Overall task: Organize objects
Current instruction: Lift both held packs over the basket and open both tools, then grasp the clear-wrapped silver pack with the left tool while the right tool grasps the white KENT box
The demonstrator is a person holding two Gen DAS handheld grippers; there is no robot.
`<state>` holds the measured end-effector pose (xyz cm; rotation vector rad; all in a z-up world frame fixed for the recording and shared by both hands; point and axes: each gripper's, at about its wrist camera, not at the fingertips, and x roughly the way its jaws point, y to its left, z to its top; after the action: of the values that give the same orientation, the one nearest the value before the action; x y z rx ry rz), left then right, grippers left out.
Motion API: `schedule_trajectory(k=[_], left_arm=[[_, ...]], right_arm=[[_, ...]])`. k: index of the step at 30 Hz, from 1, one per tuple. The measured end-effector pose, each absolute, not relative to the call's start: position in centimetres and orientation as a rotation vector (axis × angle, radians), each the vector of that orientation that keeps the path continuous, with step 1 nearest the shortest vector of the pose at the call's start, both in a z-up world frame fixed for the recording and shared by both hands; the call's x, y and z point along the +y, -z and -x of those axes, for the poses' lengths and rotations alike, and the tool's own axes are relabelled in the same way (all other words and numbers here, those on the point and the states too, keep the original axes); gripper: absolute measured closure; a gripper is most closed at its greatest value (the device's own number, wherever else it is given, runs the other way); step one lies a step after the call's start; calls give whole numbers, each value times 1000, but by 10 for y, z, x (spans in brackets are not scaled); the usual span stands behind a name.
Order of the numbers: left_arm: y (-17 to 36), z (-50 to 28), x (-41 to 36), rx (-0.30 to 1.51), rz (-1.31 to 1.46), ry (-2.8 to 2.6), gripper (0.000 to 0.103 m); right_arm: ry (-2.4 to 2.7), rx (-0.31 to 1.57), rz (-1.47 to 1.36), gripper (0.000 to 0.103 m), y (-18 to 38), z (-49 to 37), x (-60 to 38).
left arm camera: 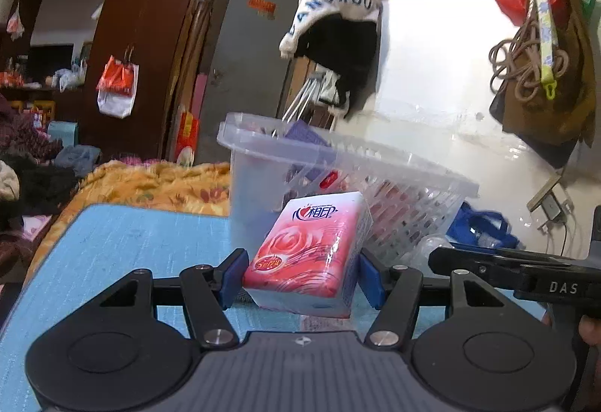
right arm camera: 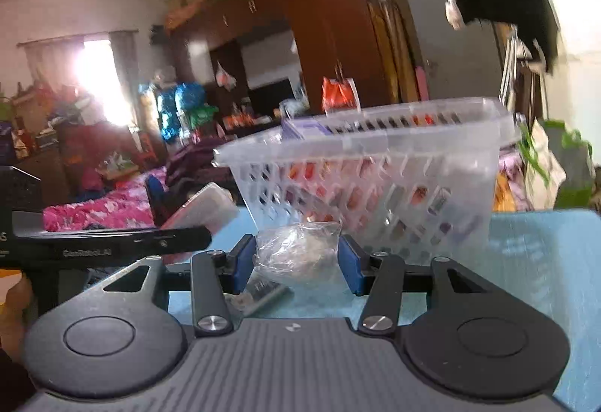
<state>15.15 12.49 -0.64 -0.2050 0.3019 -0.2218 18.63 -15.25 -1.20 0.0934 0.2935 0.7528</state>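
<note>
The left gripper (left arm camera: pixel 302 276) clamps a pink rose-printed tissue pack (left arm camera: pixel 306 246) above the light blue table (left arm camera: pixel 112 250), just near of the clear slotted plastic basket (left arm camera: pixel 375 183). The right gripper (right arm camera: pixel 296 261) pinches a crumpled clear plastic bag (right arm camera: pixel 296 252) before the same basket.

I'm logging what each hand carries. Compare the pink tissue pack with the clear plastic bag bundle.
The tissue pack is a firm, boxy block printed pink with a rose; the plastic bag bundle is a crumpled, see-through lump with no print. The tissue pack sits tilted in the left tool; the bundle fills the right tool. Both are clamped between blue pads in front of the clear basket.
</note>
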Motion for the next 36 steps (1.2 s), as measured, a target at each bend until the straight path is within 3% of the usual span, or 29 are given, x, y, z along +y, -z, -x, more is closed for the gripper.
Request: schedule_trajectory(k=[9,15,21,22,23,24,25,26,31,36], left_arm=[[-41,-136,104,175,223,253,38],[-94,-211,82,256,225,236,38],[-97,-289,68,385,245,145,38],[-94,-296,68,395,251,139,37],[-91,-301,68,400,254,126,36],[-88,-305,69,399,258,94,29],[-86,-305,71,403,258,71,21],[-84,-306,73,406,265,56,20],[-95,-266,77,335,220,89,19],[-85,-204,80,356,128,148,9]], right_arm=[[-729,139,-107,51,-29,-168,-167],[-581,177,-24,51,-82,-238,-155],[-555,255,62,50,-78,-285,-146],[-544,259,72,48,-76,-289,-144],[-539,257,73,40,-75,-289,-145],[-538,252,69,32,-74,-287,-146],[-532,240,58,12,-74,-284,-148],[-526,225,44,0,-73,-278,-151],[-579,173,-53,0,-76,-241,-175],[-536,265,-127,0,-60,-210,-183]])
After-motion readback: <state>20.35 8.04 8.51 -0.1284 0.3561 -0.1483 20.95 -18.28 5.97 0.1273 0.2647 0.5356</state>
